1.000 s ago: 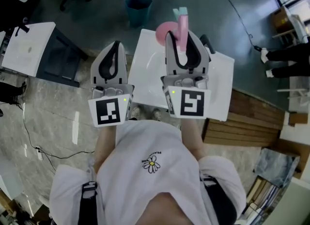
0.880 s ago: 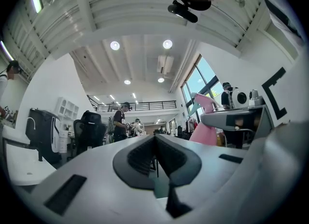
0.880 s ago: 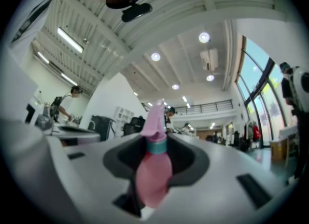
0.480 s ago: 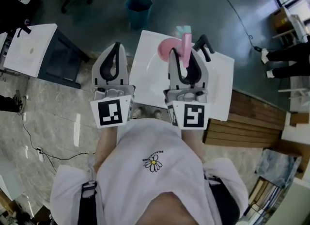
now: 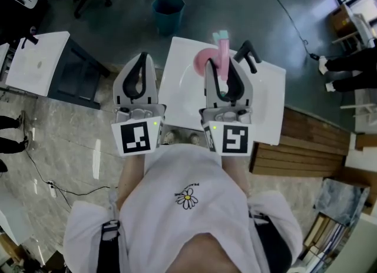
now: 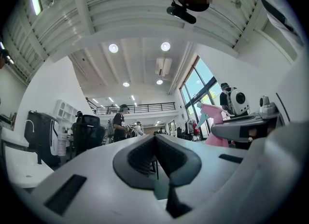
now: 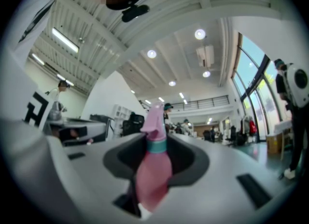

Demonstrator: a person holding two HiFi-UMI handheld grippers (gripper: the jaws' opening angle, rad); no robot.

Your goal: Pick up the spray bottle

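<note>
A pink spray bottle [image 5: 223,54] with a teal collar stands upright between the jaws of my right gripper [image 5: 227,66], which is shut on its body. In the right gripper view the spray bottle [image 7: 153,170] fills the gap between the dark pads, its head rising above them. The bottle hangs over the white table [image 5: 268,107]. My left gripper [image 5: 140,69] is held level beside the table's left edge with its jaws together and nothing between them. In the left gripper view my left gripper [image 6: 155,143] shows its pads meeting, and the bottle [image 6: 215,129] is at the right.
A black handled object [image 5: 247,51] lies on the white table just past the bottle. A teal bin [image 5: 168,10] stands on the floor beyond. Another white table [image 5: 35,60] is at the left, wooden boards [image 5: 300,142] at the right. A person's legs [image 5: 347,66] are at the far right.
My right gripper has moved down the picture, toward the person's body, with the bottle in it, and has sunk a little. The left gripper has kept still.
</note>
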